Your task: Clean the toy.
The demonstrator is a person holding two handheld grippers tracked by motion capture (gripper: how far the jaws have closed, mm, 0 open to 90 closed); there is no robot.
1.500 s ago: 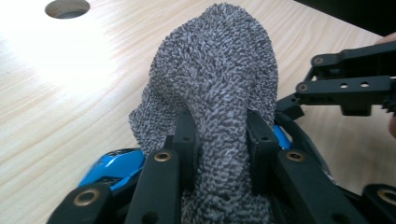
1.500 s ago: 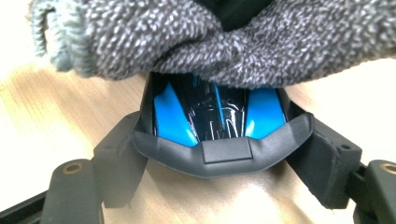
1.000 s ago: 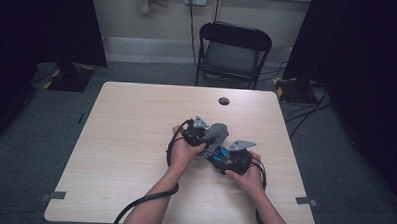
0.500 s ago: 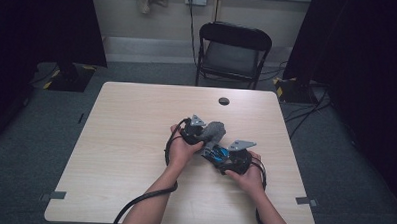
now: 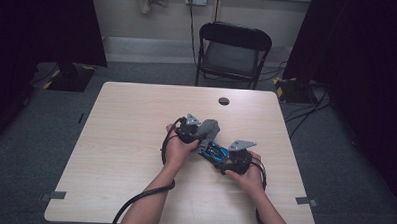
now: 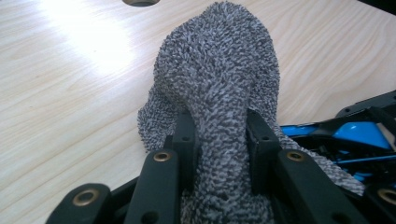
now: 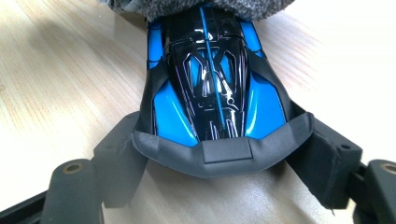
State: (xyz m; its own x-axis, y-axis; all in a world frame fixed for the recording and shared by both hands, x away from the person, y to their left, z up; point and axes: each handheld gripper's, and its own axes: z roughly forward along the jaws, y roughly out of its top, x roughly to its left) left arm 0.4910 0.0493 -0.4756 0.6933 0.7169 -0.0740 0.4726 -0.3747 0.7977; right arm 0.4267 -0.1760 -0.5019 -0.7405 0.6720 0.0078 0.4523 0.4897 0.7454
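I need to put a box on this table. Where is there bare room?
The table has bare wood along its left half and across the back edge, beside the round hole. It is crowded right of centre, where the grey cloth and the blue toy car sit in the claws.

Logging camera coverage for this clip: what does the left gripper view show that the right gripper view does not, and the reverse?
Left gripper view alone: the left gripper shut on a bunched grey cloth, and a table hole.

Right gripper view alone: the right gripper clamping the spoiler end of a blue and black toy car, its whole roof visible.

Both: the cloth, part of the car, the wooden table.
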